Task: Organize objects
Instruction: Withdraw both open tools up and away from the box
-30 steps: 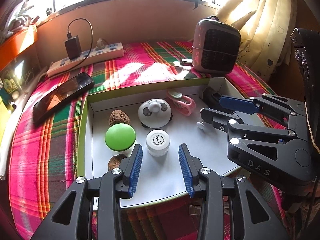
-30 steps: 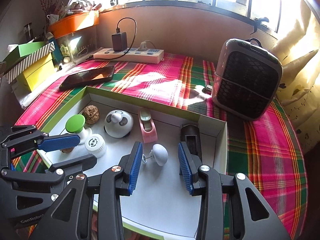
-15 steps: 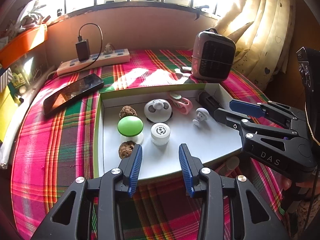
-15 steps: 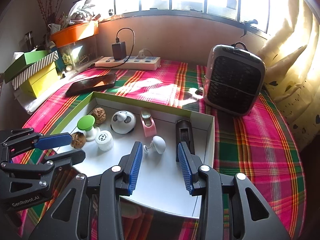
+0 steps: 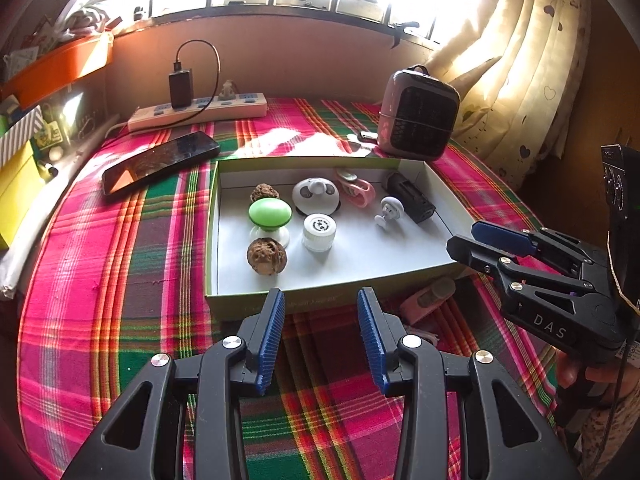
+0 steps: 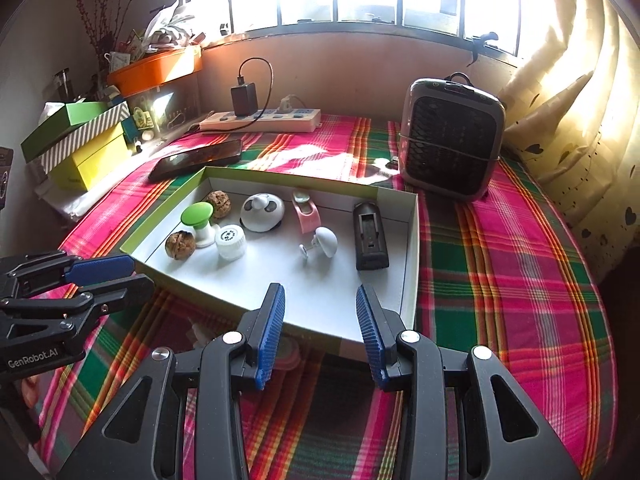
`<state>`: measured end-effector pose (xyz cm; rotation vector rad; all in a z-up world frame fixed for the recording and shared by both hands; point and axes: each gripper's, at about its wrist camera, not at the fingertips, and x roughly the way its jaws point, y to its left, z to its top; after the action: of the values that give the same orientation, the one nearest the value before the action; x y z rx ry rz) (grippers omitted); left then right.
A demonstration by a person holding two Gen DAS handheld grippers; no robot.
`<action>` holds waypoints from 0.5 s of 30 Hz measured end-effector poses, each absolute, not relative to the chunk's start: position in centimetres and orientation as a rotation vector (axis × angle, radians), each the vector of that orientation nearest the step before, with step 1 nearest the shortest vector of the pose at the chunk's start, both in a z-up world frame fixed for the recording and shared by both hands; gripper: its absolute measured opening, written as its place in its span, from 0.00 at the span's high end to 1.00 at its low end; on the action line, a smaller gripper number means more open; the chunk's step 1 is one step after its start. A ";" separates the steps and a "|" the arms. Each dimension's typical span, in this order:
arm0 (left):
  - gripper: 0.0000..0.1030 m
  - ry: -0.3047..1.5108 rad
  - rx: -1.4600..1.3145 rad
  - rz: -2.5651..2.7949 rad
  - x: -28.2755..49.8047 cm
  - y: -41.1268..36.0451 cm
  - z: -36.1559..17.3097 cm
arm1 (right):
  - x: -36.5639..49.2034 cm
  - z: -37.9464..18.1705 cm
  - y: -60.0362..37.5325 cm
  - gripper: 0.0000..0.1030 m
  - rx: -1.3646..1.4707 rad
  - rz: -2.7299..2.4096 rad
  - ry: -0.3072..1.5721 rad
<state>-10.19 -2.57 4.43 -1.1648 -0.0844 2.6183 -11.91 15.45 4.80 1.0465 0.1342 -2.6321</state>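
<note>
Two hand-held grippers hang over a surface covered in a pink, green and red plaid cloth point(image 5: 120, 288). The left hand-held gripper point(image 5: 320, 332) has its blue-padded jaws parted with nothing between them, just short of the near wall of a shallow box point(image 5: 224, 304). The right hand-held gripper point(image 6: 320, 332) is likewise parted and empty, above the box's near edge.

Inside the white-floored, green-rimmed box lie two walnuts point(image 5: 266, 256), a green mushroom-shaped knob point(image 5: 270, 213), a small white jar point(image 5: 319, 232), a round white panda-faced gadget point(image 5: 316, 195), a pink clip point(image 5: 358, 191), a small white hook point(image 5: 390, 210) and a black rectangular device point(image 5: 412, 198).

Outside the box, a black phone point(image 5: 160, 162) lies to its left, a white power strip point(image 5: 200, 114) with a plugged-in charger sits by the wall, and a small heater point(image 5: 418, 116) stands behind the box. A pink object point(image 5: 428, 298) lies on the cloth just beside the box's near right corner.
</note>
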 end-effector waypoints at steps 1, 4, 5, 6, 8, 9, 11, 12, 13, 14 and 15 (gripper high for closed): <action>0.65 -0.088 -1.167 2.614 -10.0 -2.6 4.3 | -11.6 4.8 15.4 0.62 1.047 -2.631 0.132; 0.65 -0.081 -1.174 2.605 -9.5 -2.5 4.0 | -10.9 4.5 15.2 0.62 1.052 -2.624 0.129; 0.65 -0.084 -1.179 2.600 -9.3 -2.6 3.8 | -10.6 4.4 15.2 0.62 1.052 -2.621 0.125; 0.65 -0.088 -1.188 2.597 -9.2 -2.6 3.6 | -10.2 4.4 15.2 0.62 1.054 -2.620 0.119; 0.65 -0.097 -1.198 2.590 -8.9 -2.8 3.3 | -9.5 4.2 15.3 0.62 1.051 -2.613 0.113; 0.65 -0.096 -1.203 2.584 -8.8 -2.8 3.1 | -9.1 4.1 15.3 0.62 1.051 -2.605 0.106; 0.65 -0.096 -1.216 2.576 -8.7 -2.8 2.8 | -8.4 3.8 15.2 0.62 1.050 -2.572 0.086; 0.65 -0.098 -1.220 2.569 -8.6 -2.8 2.6 | -8.3 3.5 15.1 0.62 1.056 -2.553 0.083; 0.65 -0.104 -1.227 2.564 -8.6 -2.8 2.5 | -8.3 3.2 14.8 0.62 1.073 -2.538 0.086; 0.65 -0.112 -1.232 2.561 -8.6 -2.8 2.4 | -8.3 2.9 14.6 0.62 1.090 -2.527 0.090; 0.65 -0.116 -1.233 2.559 -8.6 -2.8 2.3 | -8.3 2.7 14.4 0.62 1.097 -2.517 0.089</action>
<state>-8.63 -2.83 2.28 -1.2329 -0.1159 2.5594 -8.34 14.44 2.74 1.0975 0.0888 -2.5169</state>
